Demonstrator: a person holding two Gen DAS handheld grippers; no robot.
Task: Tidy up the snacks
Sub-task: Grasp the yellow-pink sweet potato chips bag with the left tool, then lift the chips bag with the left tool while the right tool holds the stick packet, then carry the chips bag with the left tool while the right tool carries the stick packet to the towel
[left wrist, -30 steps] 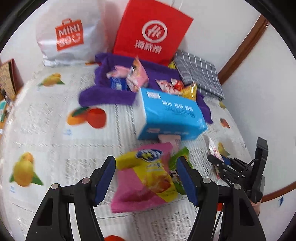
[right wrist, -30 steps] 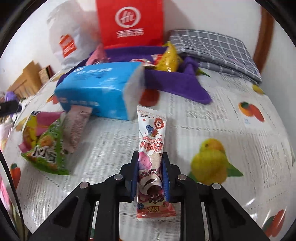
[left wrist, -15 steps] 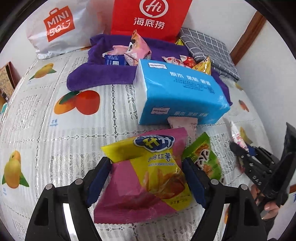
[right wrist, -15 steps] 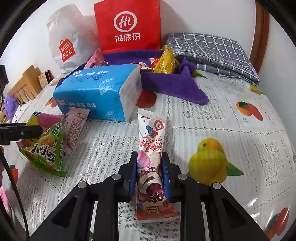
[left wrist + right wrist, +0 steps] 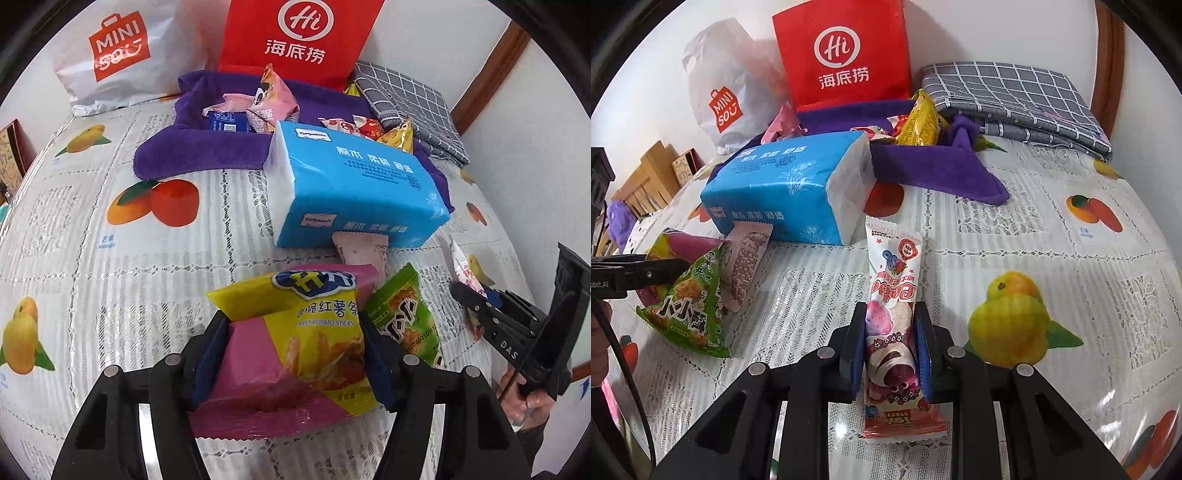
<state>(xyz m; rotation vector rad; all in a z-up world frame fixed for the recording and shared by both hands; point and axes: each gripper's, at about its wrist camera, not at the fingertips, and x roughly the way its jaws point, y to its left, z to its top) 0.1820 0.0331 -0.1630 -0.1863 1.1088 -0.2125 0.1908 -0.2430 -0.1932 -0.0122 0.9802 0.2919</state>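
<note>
Snacks lie scattered over your fruit-print tablecloth [image 5: 110, 266], and you have a gripper on two of them. Your left gripper [image 5: 295, 354] straddles the pink-and-yellow sweet potato stick bag [image 5: 295, 347] at the near edge of the table; its jaws are closing, with the blue pads right against the bag's two sides. Just to the right of that bag lies a green snack packet [image 5: 406, 321], and a pale pink wrapper [image 5: 362, 251] pokes out from under the blue tissue pack [image 5: 354, 192] in the middle of the table. Behind the pack, more small snacks sit on a purple towel [image 5: 192, 147] near the far edge, in front of a white shopping bag [image 5: 122, 55] and a red paper bag [image 5: 299, 37]. Further right, your right gripper [image 5: 891, 350] is clamped on the lower half of a long strawberry-bear snack bar [image 5: 892, 295], which lies lengthwise on the cloth. A folded grey checked cloth [image 5: 1015, 99] sits at the far right corner.
</note>
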